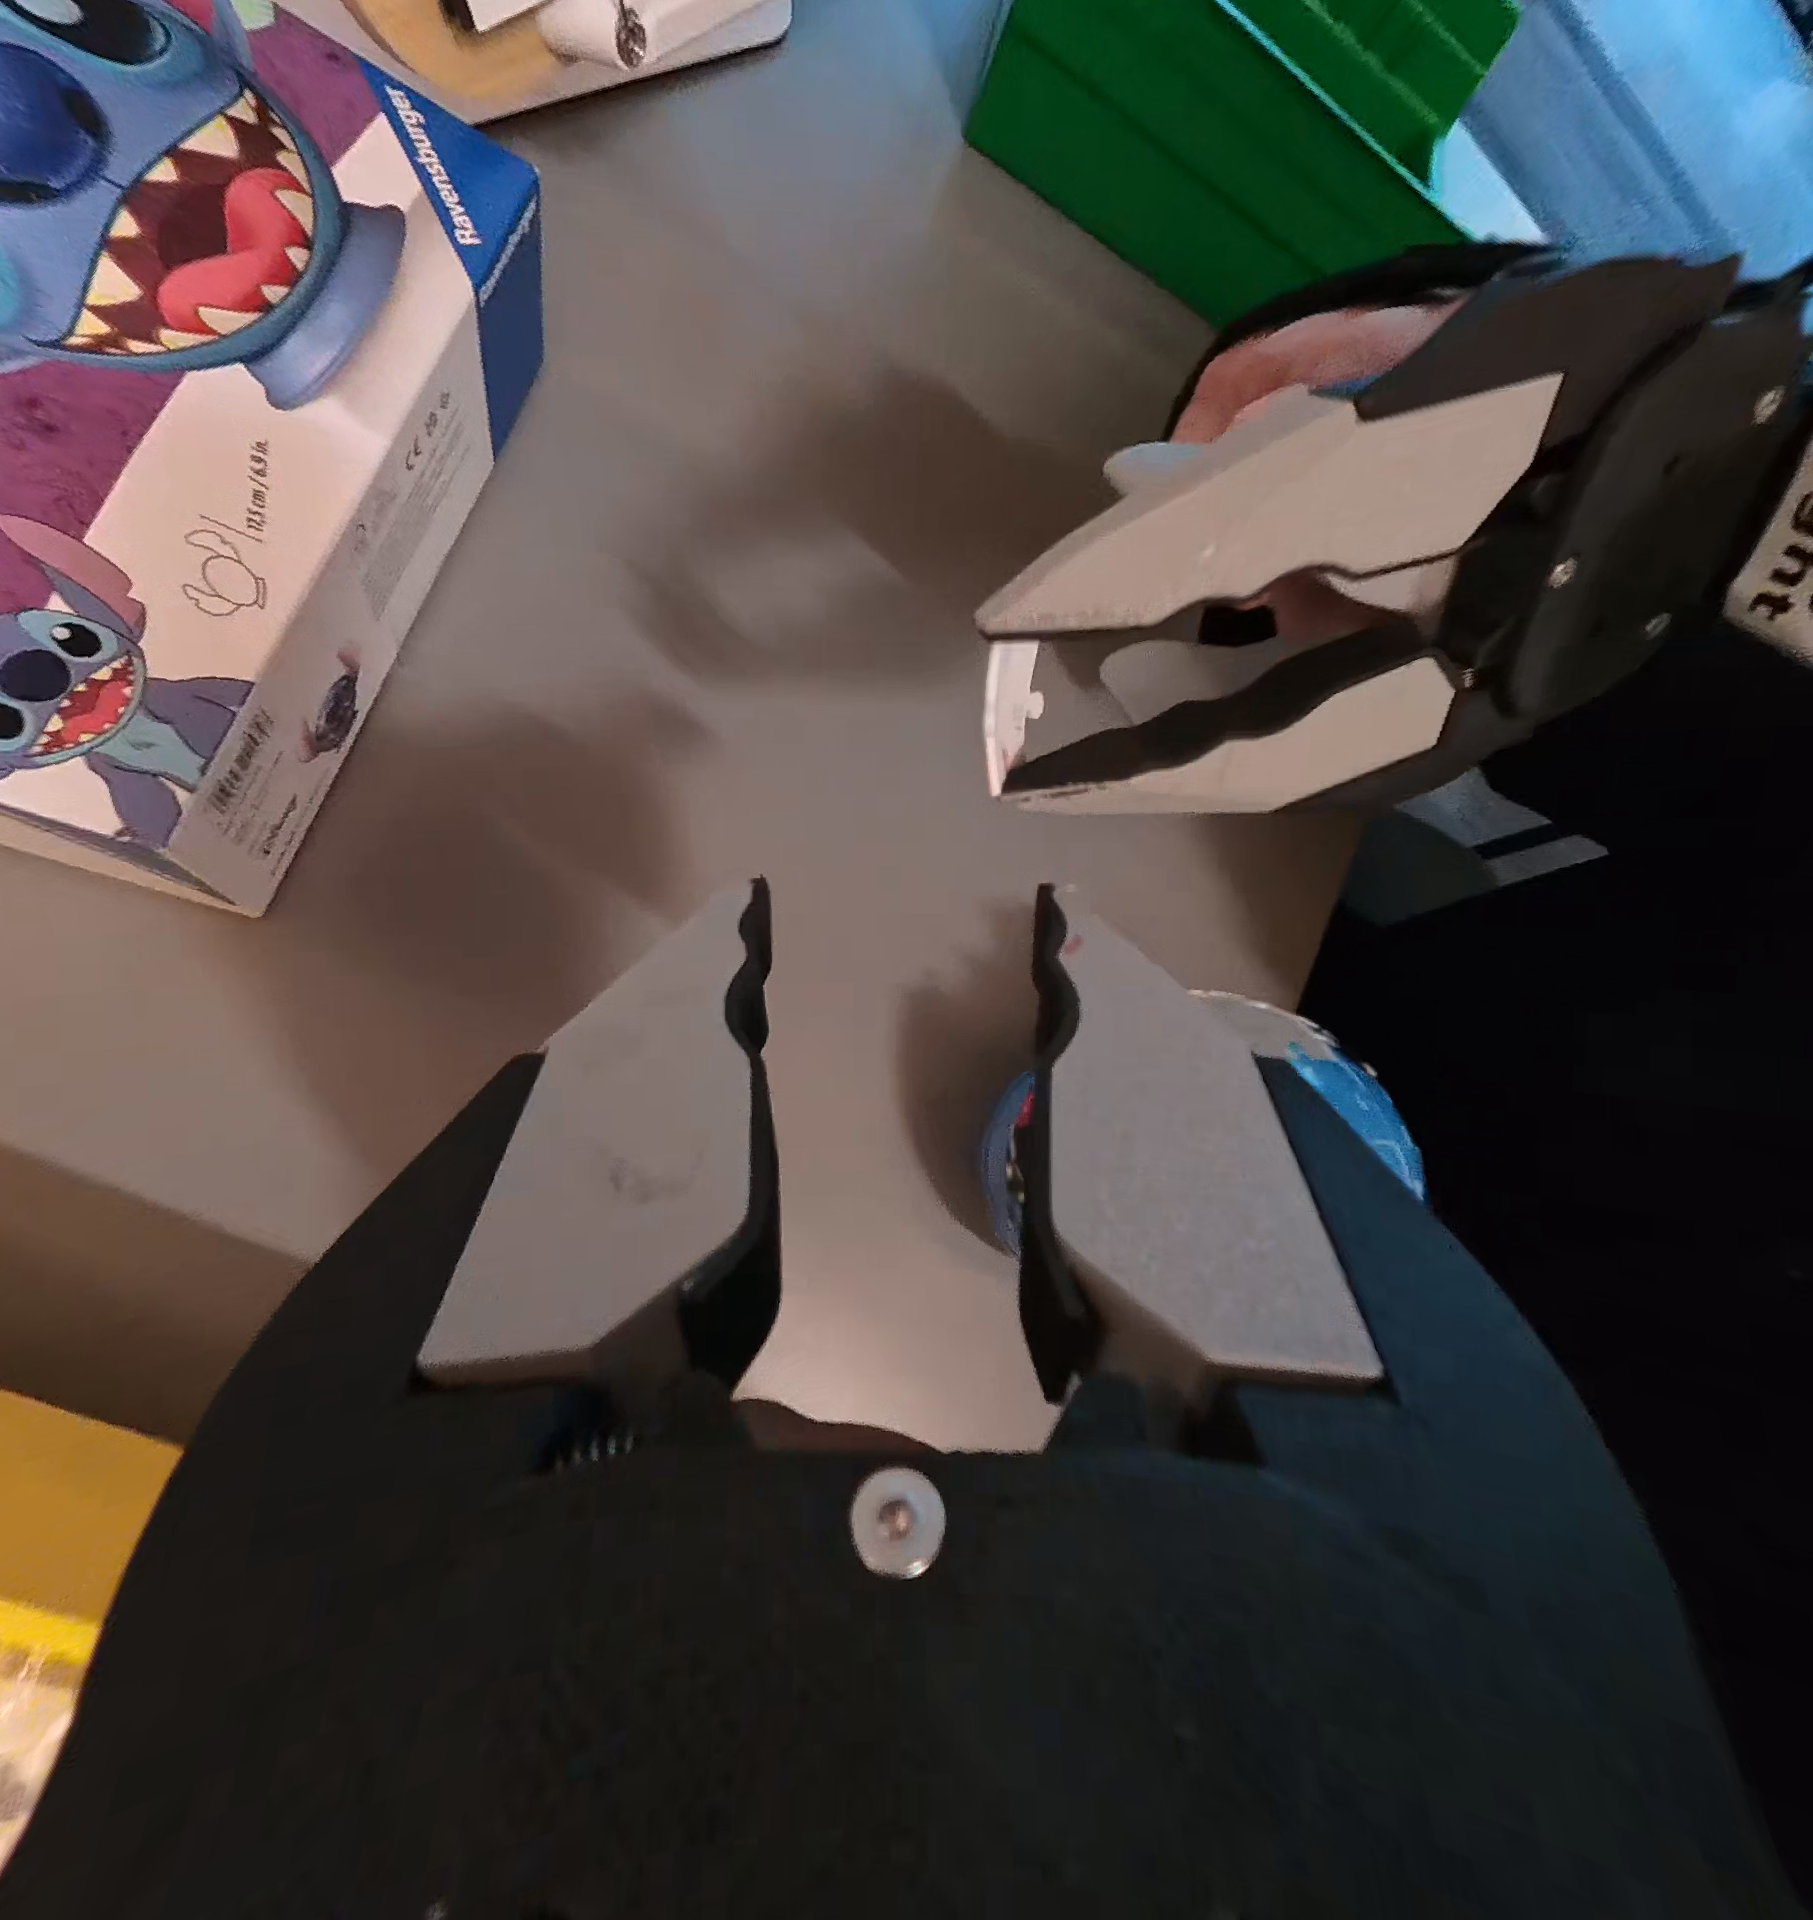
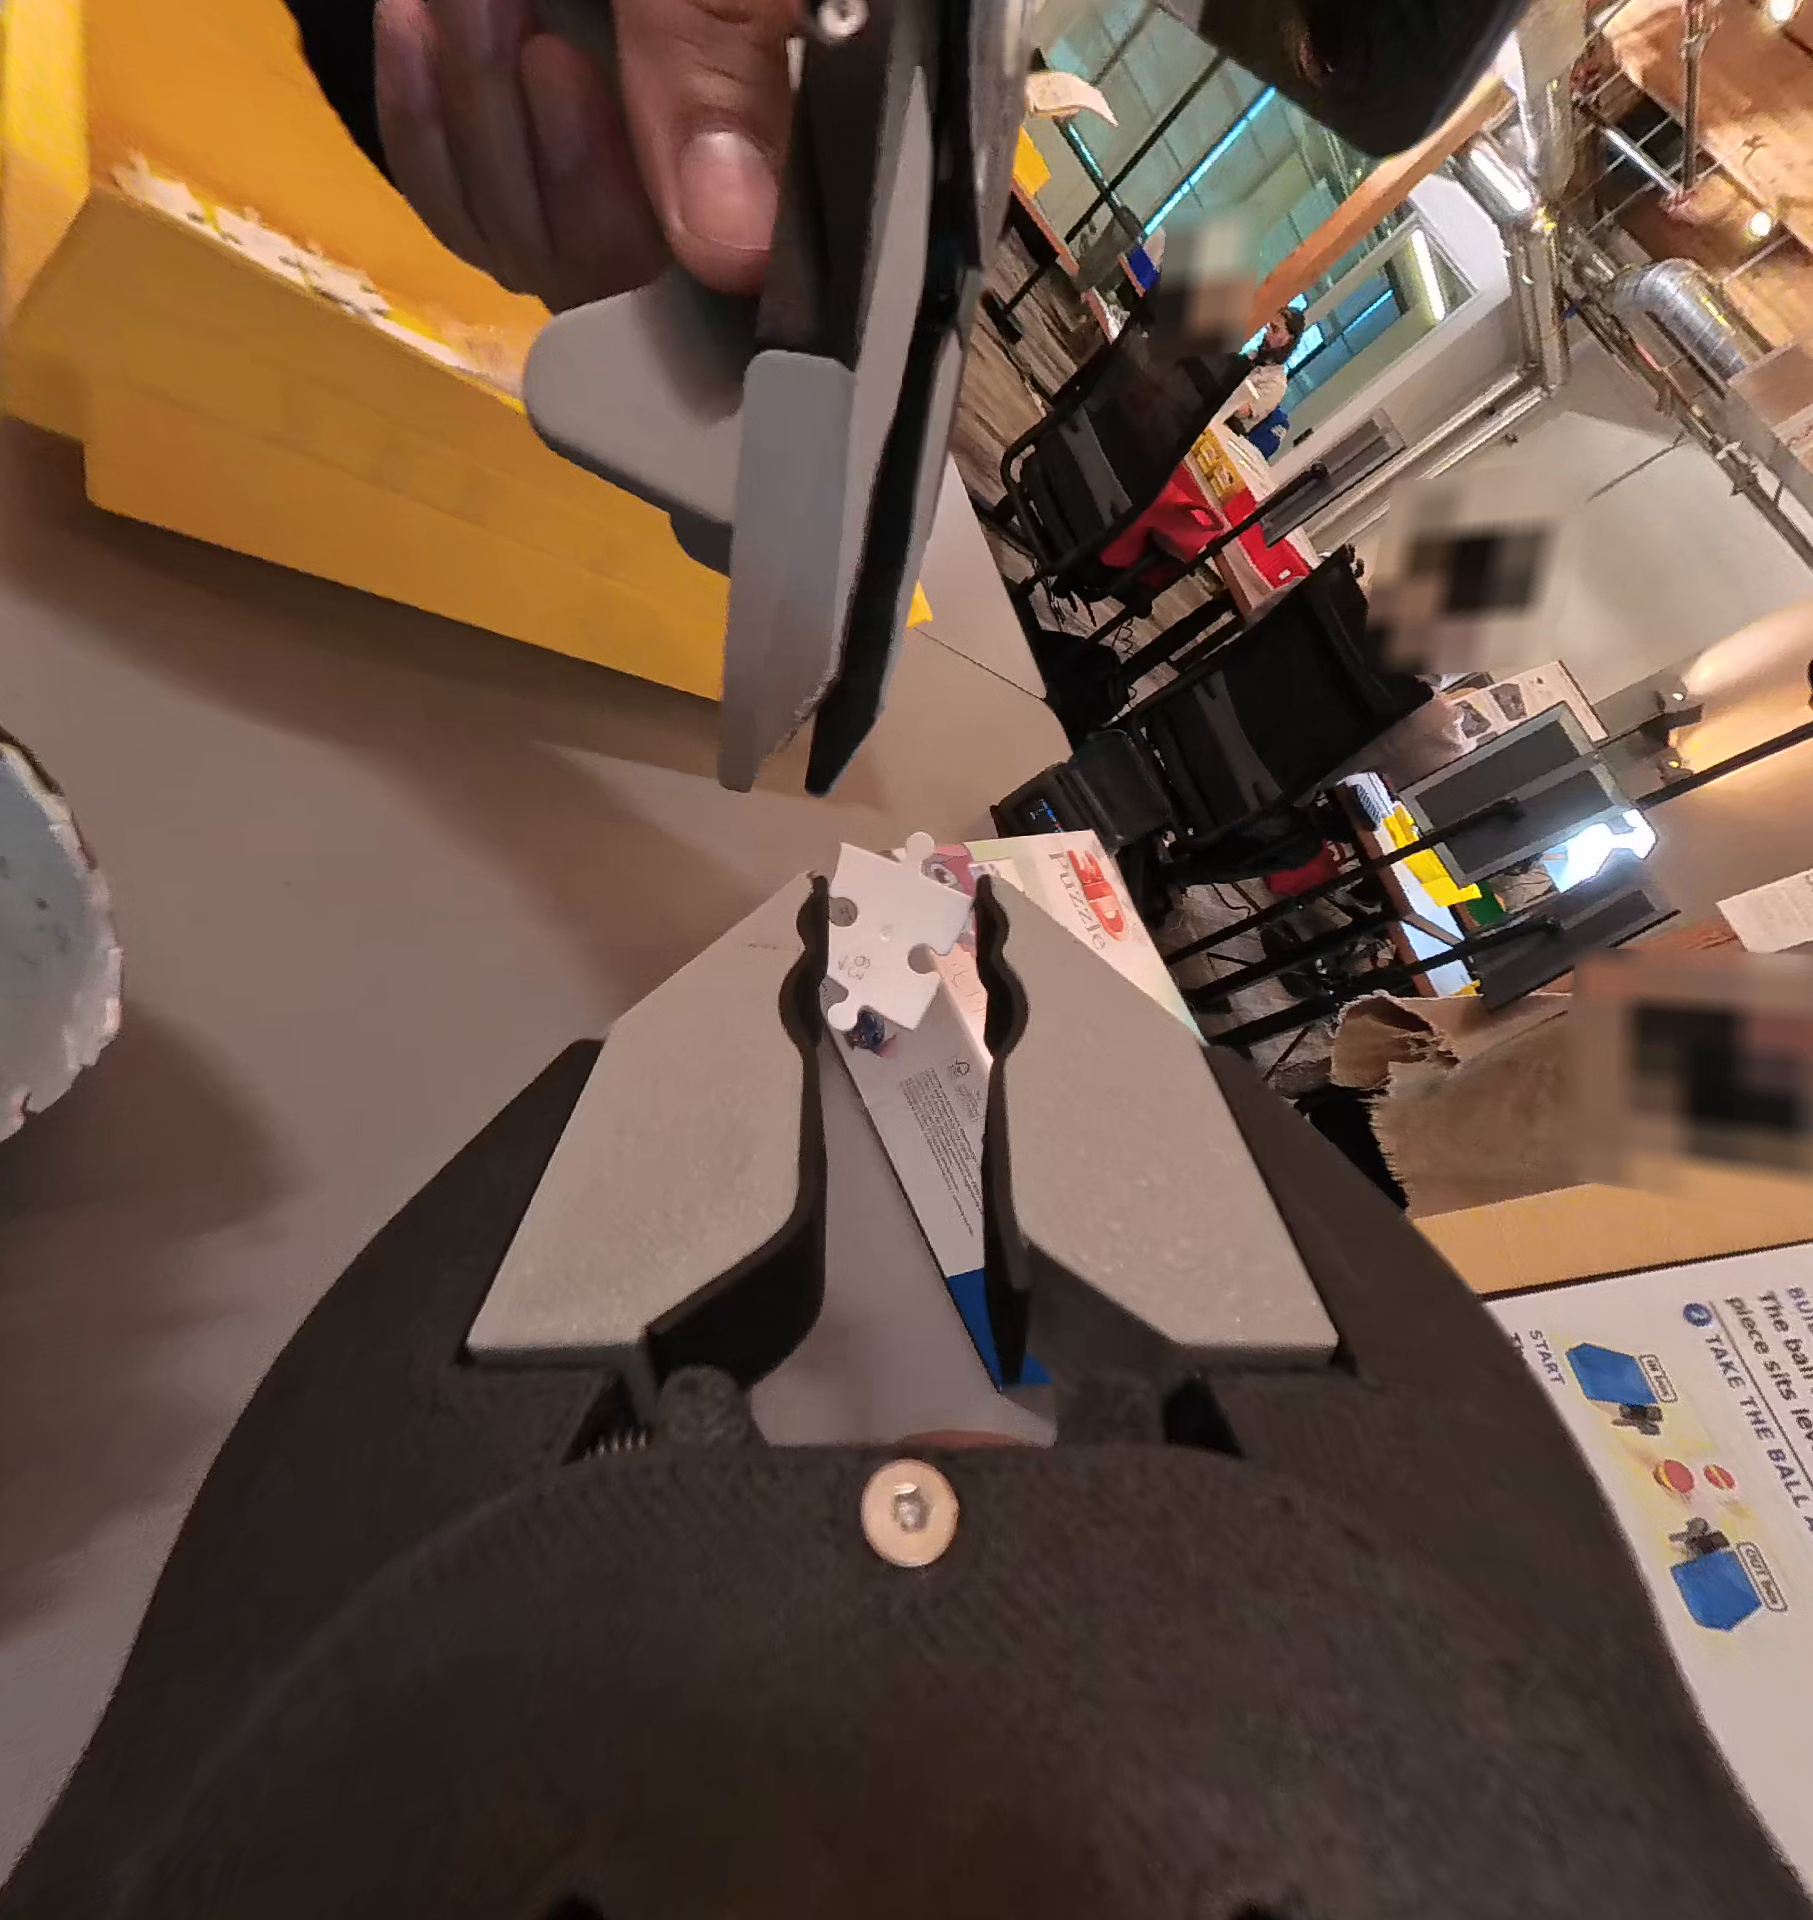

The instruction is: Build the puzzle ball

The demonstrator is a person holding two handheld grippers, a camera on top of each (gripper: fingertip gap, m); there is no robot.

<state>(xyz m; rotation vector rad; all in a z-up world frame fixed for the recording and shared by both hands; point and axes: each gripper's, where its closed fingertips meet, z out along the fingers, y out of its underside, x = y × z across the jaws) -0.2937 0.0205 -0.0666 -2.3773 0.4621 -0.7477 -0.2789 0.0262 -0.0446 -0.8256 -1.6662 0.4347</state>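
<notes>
Puzzle box [image 1: 206, 499]: far left on grey table [image 1: 756, 436]. Left gripper [image 1: 902, 914]: fingers parted, nothing between, above table. Part-built puzzle ball [image 1: 1006, 1164]: just beside its right finger. Right gripper [image 1: 1006, 717]: fingers narrowed onto white puzzle piece [image 2: 891, 945].

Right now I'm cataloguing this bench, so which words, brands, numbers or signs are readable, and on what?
I won't repeat wording; writing stands on:
Cartoon puzzle box: brand, small print.
White label on right hand-held gripper.
Puzzle piece, back side, held by that gripper: a mark.
Instruction sheet: headings, steps.
Distant paper: too small to read.
</notes>
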